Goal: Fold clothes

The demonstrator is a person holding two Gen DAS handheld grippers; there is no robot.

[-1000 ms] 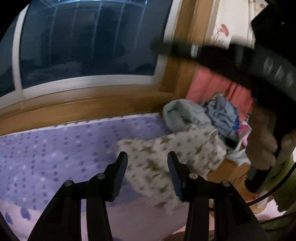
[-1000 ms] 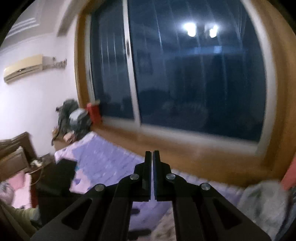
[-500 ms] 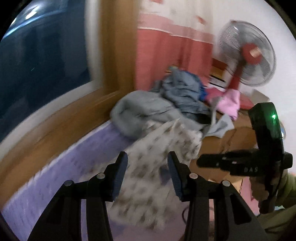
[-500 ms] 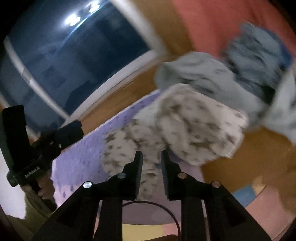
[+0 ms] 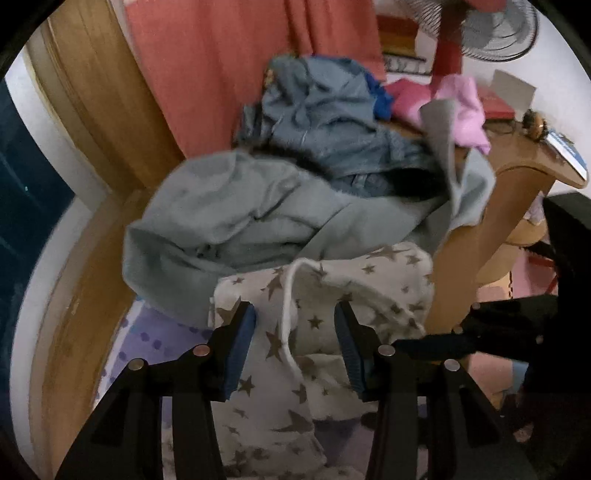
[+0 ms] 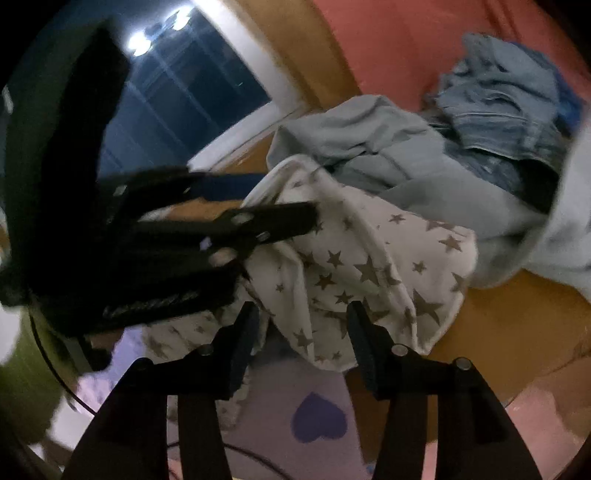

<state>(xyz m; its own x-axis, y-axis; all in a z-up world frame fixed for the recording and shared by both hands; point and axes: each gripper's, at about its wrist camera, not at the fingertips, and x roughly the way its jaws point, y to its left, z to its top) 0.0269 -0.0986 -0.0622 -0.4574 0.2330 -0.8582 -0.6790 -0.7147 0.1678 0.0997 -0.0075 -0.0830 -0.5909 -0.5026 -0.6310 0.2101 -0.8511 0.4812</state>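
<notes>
A white garment with brown stars (image 5: 314, 314) hangs off a heap of clothes at the end of the bed; it also shows in the right wrist view (image 6: 362, 266). A white drawstring (image 5: 286, 325) dangles on it. My left gripper (image 5: 293, 343) is open, its fingers on either side of the star garment. My right gripper (image 6: 303, 339) is open just below the garment's lower fold. The left gripper also shows in the right wrist view (image 6: 266, 210), reaching onto the garment from the left.
A grey-green sweatshirt (image 5: 240, 218) and blue denim clothes (image 5: 321, 110) lie piled behind the star garment. Pink clothes (image 5: 461, 107) and a fan (image 5: 480, 29) stand at the back right. A wooden footboard (image 5: 491, 206), red curtain (image 5: 221, 66) and purple bedsheet (image 6: 317, 417) surround the heap.
Both grippers swung from the window toward the clothes heap and closed in on the star garment. My right gripper went from shut to open. My left gripper stayed open.
</notes>
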